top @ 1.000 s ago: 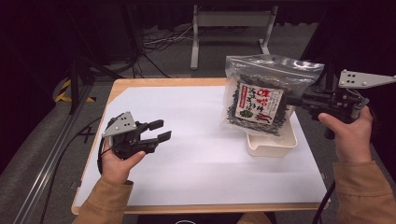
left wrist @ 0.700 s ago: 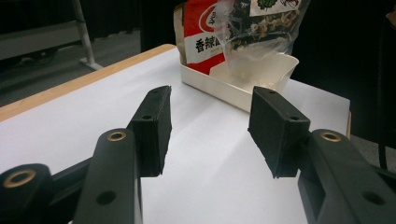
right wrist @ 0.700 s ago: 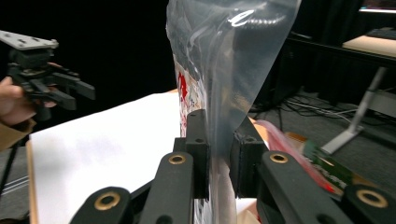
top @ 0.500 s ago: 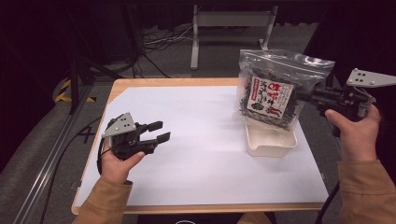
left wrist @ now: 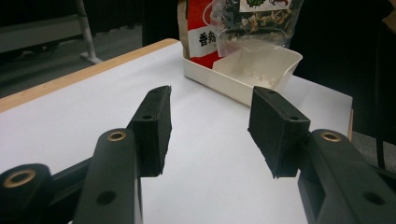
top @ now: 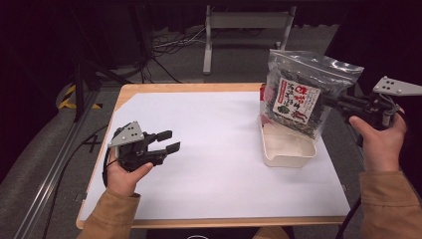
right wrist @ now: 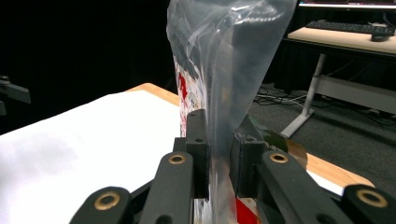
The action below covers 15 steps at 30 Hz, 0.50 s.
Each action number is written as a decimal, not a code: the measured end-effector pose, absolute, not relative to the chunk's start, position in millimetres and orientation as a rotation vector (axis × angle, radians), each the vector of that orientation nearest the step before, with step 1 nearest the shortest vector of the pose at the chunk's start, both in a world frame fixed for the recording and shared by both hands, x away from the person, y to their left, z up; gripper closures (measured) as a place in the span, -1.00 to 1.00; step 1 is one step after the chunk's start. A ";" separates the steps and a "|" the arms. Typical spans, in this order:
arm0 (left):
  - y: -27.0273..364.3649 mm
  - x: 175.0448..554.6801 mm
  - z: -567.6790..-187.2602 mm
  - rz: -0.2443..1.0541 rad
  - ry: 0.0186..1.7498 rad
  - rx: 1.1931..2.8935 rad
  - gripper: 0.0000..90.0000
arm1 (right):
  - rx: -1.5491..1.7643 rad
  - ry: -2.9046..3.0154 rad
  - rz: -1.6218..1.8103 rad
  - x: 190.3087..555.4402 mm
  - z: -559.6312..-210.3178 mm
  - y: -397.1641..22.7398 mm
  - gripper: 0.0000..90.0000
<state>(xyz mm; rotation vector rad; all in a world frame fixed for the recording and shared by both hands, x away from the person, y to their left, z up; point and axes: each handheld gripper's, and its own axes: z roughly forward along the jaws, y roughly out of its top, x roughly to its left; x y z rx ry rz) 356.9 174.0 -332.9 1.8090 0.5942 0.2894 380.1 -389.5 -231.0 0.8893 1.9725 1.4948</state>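
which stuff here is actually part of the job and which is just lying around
Part of the job:
- clear snack bag, clamped in the right gripper
- white tray under the bag
- red packet standing in the tray

Just lying about:
- left gripper, open and empty over the white table cover
- cables on the floor
- desk with keyboard behind

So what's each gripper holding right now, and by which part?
The right gripper pinches the clear snack bag by its side edge, above the white tray. The left gripper holds nothing.
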 end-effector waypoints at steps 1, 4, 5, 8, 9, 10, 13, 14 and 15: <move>174.4 356.8 -333.0 0.289 0.597 1.810 0.10 | 0.889 1.970 1.493 380.6 -232.6 -390.5 0.77; 175.3 357.4 -333.8 0.300 0.598 1.813 0.08 | 0.908 1.963 1.492 380.4 -236.2 -391.9 0.77; 175.3 357.4 -333.8 0.300 0.598 1.813 0.06 | 0.916 1.959 1.497 380.4 -237.7 -392.2 0.77; 175.2 357.4 -335.0 0.294 0.607 1.818 0.01 | 0.938 1.946 1.506 380.7 -243.3 -392.4 0.77; 175.3 357.3 -335.7 0.294 0.608 1.818 0.00 | 0.946 1.944 1.501 380.7 -245.0 -392.3 0.77; 175.7 357.7 -335.8 0.298 0.603 1.821 -0.01 | 0.950 1.942 1.500 380.9 -246.8 -392.1 0.77; 176.1 357.4 -336.5 0.294 0.607 1.819 -0.02 | 0.959 1.942 1.493 381.5 -251.2 -391.3 0.77; 176.5 357.4 -336.6 0.294 0.609 1.820 -0.02 | 0.962 1.944 1.490 381.9 -252.7 -390.7 0.77; 176.5 357.4 -336.6 0.294 0.609 1.820 -0.02 | 0.967 1.948 1.482 382.1 -254.1 -389.9 0.77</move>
